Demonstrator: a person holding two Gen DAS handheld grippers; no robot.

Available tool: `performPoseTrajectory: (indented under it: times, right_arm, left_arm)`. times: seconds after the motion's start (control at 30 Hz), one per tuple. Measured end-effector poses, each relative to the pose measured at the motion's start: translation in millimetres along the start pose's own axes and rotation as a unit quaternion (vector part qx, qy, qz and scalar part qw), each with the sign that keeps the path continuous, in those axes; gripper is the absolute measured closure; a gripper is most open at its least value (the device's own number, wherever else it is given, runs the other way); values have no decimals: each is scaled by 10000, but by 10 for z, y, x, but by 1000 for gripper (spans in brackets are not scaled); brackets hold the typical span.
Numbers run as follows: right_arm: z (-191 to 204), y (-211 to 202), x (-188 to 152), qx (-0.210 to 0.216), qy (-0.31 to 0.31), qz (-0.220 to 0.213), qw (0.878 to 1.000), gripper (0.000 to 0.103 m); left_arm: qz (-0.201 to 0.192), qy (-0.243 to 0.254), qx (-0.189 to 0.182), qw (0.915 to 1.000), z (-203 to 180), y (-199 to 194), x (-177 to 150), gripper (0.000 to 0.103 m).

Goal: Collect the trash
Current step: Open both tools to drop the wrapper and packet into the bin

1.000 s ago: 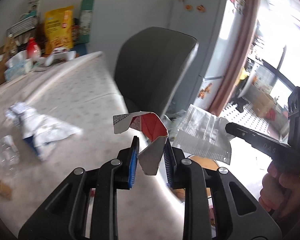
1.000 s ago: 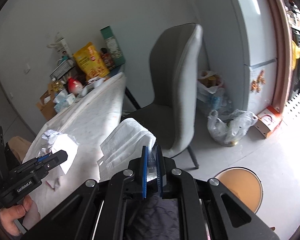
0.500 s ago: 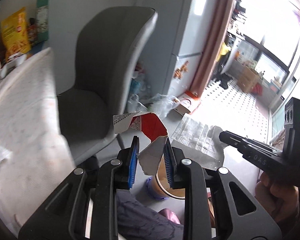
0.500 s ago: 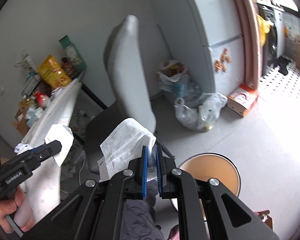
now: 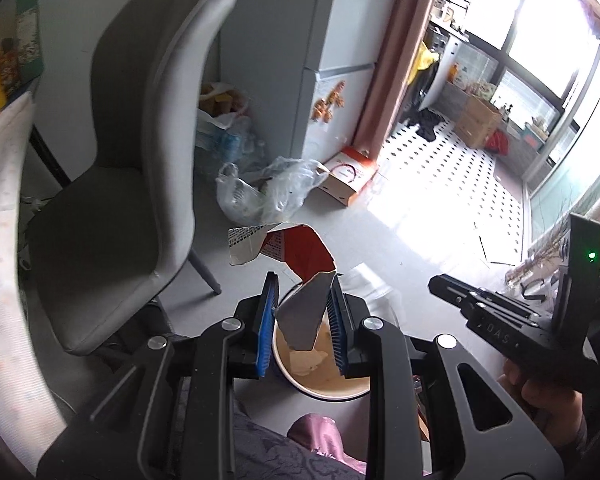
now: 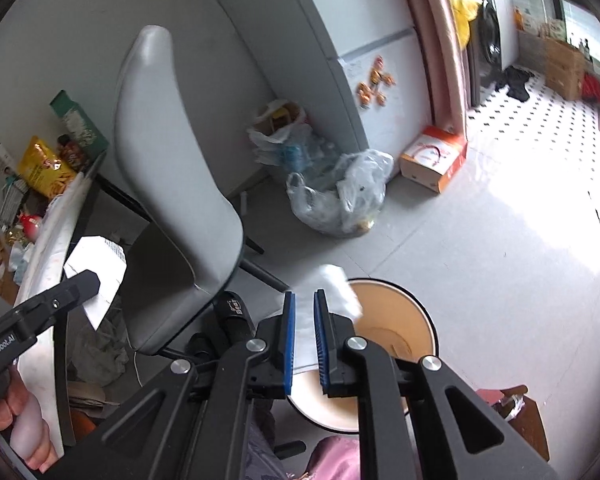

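At lower centre, the bin (image 6: 396, 336) lies beneath my right gripper (image 6: 304, 336), jaws opening around the white mask (image 6: 332, 292); my left gripper (image 5: 302, 316) grips torn carton (image 5: 300, 256).

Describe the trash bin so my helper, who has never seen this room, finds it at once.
Find the tall grey chair by the table. On the floor just in front of its legs stands the bin: a round, open, tan tub with a dark rim, unlike the crumpled clear plastic bags near the fridge.

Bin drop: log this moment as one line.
left gripper: shut on torn carton | right gripper: jaws opening, face mask between them | bin: below both | stage: releasing
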State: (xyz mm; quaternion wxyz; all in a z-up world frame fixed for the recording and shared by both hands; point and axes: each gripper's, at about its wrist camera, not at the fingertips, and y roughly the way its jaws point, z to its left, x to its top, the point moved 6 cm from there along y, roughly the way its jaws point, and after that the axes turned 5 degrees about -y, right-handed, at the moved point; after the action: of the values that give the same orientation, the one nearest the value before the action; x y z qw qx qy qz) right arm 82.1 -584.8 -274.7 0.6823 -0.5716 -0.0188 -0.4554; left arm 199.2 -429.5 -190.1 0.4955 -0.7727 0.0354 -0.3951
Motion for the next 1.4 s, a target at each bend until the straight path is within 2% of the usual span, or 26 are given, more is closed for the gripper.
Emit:
performPoseTrajectory:
  times: [0.07,0.13,0.3,0.37,0.4,0.5,0.57,0.63,0.7,0.73,0.87,0.97,1.03,1.13,1.23,1.4]
  right_arm:
    - [-94,67,-36,5,116,110,9999,87]
    - [-161,65,-57,-45,183,109,9998,63]
    - [-306,-74,1,-137,256,1,9996,61]
    - [-318,-225,75,-243,121,-179,9995,55]
    - [-355,-288,105,-316,83,-239,9992,51]
    - [-432,-421,160,-401,94,-328,9986,50]
    - [-495,-498,181,-492,111,-400,9979,48]
    - [-545,-545,208,-542,131,-464,9974,47]
    - [-579,-565,232,-567,169,-524,9969,47]
    - [-588,-585,241,-556,184,-540,9968,47]
    - [-537,-631,247,-490,172,-611,9968,44]
    - [-458,-658,266,-460,78,-662,9967,34]
    - [-389,-689,292,-431,41,-744,9963,20]
    - [-244,-776,310,-403,-53,-974,9944,7]
    - [-76,-768,290,-361,-144,-996,9943,7]
    - [233,-679,242,-233,-359,-867,9953,7]
  left_arm:
    - [62,31,-50,10000,-77,75,-5,79]
    - [99,76,-88,9999,-144,131,-10,79]
    - [204,152,-204,9995,-307,246,-18,79]
    - [245,181,-286,9991,-395,309,-7,79]
    - [274,205,-342,9988,-454,341,-15,79]
    - [355,270,-538,9976,-606,399,-33,78]
    - [433,310,-739,9958,-716,418,-67,74]
    - [429,346,-760,9956,-763,400,-74,22]
    - [124,276,-596,9978,-717,303,-28,10]
    - [55,244,-528,9983,-683,264,-10,8]
    - [-130,-4,-251,9996,-482,106,89,5]
    - [-237,-255,-215,9992,-331,-76,132,5]
    - [-368,-206,-63,9991,-266,-163,147,5]
    - [-507,-306,-43,9982,-146,-334,158,5]
    - [-699,-527,17,9962,16,-525,163,5]
    - [-1052,-656,395,9915,318,-833,130,5]
